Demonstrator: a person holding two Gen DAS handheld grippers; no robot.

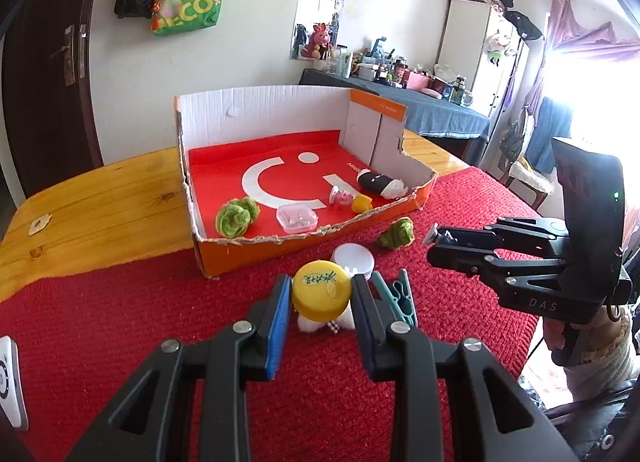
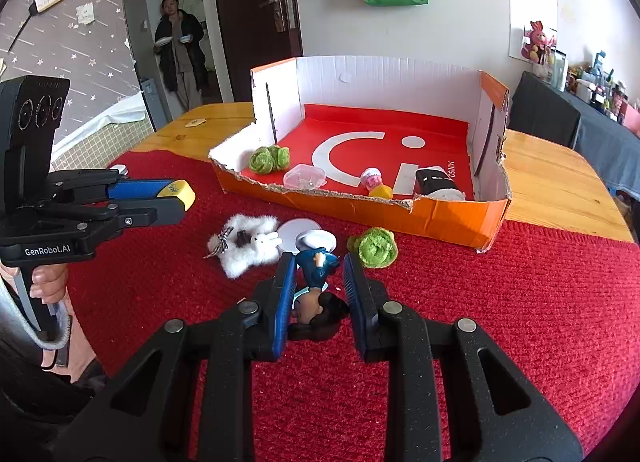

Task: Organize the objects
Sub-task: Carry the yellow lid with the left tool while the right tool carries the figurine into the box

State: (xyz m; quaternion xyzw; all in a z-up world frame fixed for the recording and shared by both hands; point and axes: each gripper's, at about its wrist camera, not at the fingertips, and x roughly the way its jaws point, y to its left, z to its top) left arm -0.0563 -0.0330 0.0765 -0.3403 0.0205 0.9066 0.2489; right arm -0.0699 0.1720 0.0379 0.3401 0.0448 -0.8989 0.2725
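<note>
A: Yellow lid [image 1: 321,295], left wrist view: clamped between the left gripper's [image 1: 322,302] blue pads, held above the red cloth [image 1: 140,322], short of the cardboard box [image 1: 256,254].

B: Right wrist view: right gripper [image 2: 319,278] clamped on a small figurine [image 2: 318,286], white plush [image 2: 248,246] and green knit ball [image 2: 376,248] just ahead.

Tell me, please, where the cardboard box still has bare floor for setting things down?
The cardboard box is bare across its back half, toward the white rear wall. The torn front edge is crowded: green yarn flower, clear plastic case, yellow piece, black-and-white item.
</note>
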